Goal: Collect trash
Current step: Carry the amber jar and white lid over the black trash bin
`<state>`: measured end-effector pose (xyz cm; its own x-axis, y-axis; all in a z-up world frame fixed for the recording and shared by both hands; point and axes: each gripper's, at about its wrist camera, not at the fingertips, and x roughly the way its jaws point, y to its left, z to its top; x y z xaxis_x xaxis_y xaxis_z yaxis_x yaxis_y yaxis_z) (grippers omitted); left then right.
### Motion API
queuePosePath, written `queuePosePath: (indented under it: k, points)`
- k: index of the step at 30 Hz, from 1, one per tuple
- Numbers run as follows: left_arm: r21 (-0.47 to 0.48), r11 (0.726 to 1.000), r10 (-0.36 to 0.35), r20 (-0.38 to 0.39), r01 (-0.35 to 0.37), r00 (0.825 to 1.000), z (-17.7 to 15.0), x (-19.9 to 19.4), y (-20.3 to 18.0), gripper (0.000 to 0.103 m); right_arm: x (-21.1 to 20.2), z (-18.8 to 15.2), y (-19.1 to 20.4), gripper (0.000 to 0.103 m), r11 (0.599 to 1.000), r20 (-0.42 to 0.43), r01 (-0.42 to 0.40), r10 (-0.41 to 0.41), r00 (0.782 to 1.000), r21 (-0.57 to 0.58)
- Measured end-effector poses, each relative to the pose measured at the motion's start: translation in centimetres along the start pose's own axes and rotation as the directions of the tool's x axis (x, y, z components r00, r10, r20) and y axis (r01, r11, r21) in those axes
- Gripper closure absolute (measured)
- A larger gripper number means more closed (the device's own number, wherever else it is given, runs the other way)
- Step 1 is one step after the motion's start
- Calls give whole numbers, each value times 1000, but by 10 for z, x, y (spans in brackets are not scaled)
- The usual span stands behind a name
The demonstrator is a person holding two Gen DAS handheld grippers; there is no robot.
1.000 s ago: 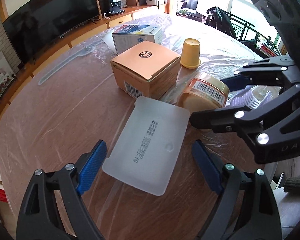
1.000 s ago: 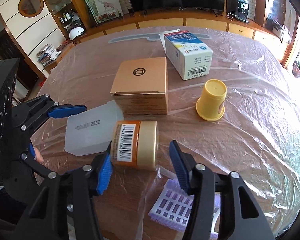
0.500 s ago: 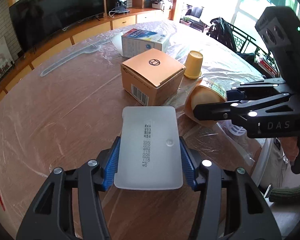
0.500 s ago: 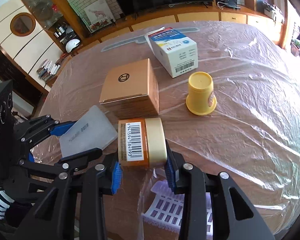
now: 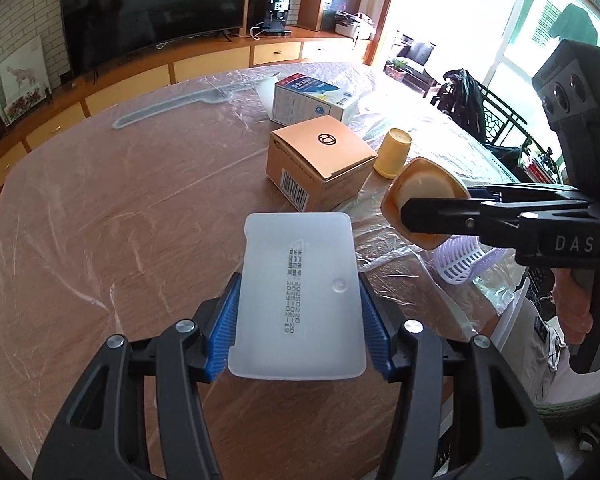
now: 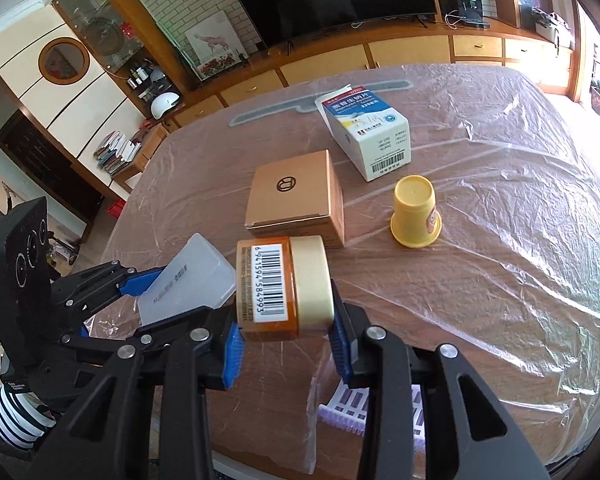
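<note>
Pinching a frosted white lid [image 5: 298,292], the left fingers [image 5: 224,320] mirror the right fingers [image 6: 234,352] clamping a barcoded amber jar [image 6: 284,286].

Television [image 5: 152,8] on wooden sideboard [image 5: 204,66]; horse picture [image 6: 214,46] leaning against brick wall.

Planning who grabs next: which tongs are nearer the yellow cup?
Right. The right tongs, holding the jar, sit just short of the yellow cup; the left tongs, gripping the white tray, are farther back.
</note>
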<state>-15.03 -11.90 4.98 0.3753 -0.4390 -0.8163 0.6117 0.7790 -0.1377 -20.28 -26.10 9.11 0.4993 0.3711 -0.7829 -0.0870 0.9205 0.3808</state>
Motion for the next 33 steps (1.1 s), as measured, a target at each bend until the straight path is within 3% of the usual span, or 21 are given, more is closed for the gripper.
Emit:
queuePosePath:
  k: [9,33]
  points:
    - [-51,998,35,14,-34,999,-12,-16,-6,48,-15,-8,0,68,1000,-4,-15,15,1000,-26]
    - [-84,994,77,52,-72,996,-38,-44,-29,48,-56,-42,2,68,997,-5,-43,42,999,-64]
